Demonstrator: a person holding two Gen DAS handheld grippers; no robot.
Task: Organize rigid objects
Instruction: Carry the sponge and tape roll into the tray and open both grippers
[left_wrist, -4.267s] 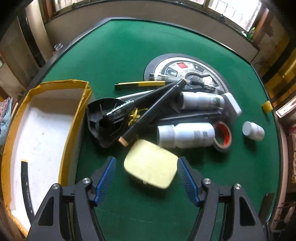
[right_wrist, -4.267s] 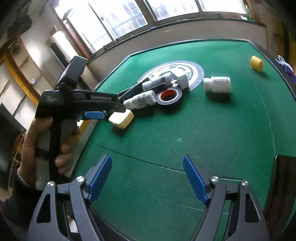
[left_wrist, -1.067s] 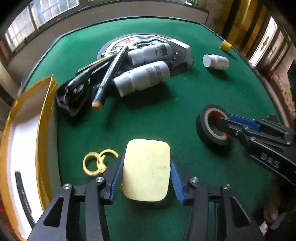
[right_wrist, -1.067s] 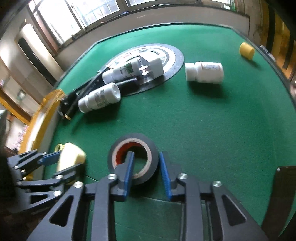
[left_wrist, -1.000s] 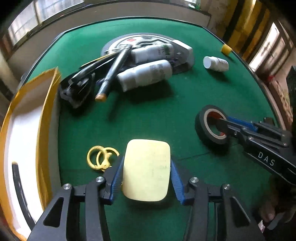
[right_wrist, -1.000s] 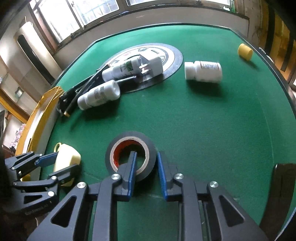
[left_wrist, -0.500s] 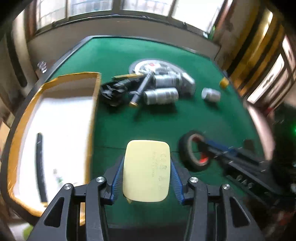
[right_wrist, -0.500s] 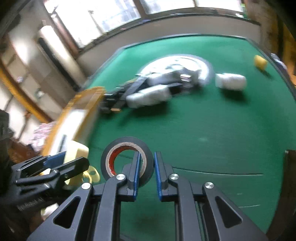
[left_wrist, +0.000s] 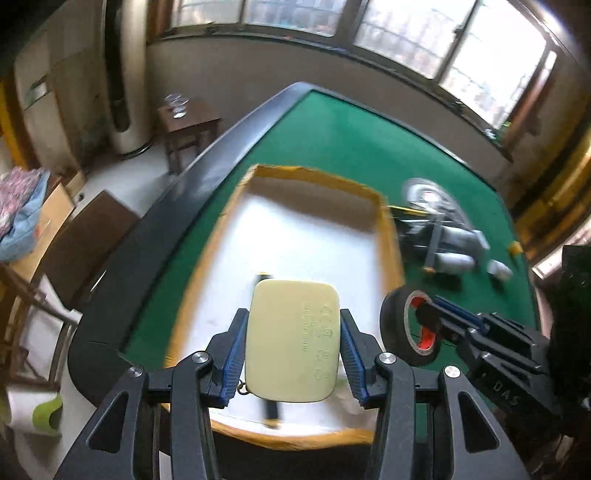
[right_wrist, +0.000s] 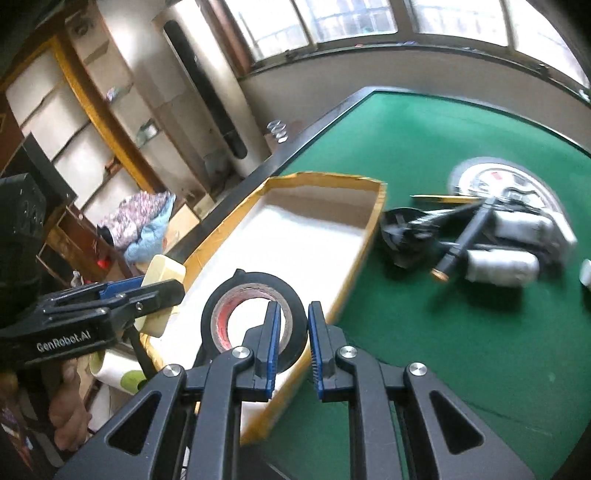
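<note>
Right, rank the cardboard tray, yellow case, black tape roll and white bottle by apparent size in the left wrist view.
1. cardboard tray
2. yellow case, inflated by nearness to the camera
3. black tape roll, also near
4. white bottle, far and blurred, so its true size against the tape is unsure

Left hand-held gripper (left_wrist: 291, 347) and right hand-held gripper (right_wrist: 291, 347) side by side, tilted downward (both clamped).

One box, two held things, a small heap of loose ones

One yellow-edged box (right_wrist: 373, 210); one pale yellow case (left_wrist: 293, 339) and one black tape roll (right_wrist: 255, 295), each in one of two grippers. Far right on the green table (right_wrist: 424, 122): two white bottles (right_wrist: 498, 266) in the heap, one smaller white bottle (left_wrist: 498, 267) apart, one round disc (right_wrist: 506, 173), one yellow cap (left_wrist: 514, 248); the blurred dark tools cannot be counted.
</note>
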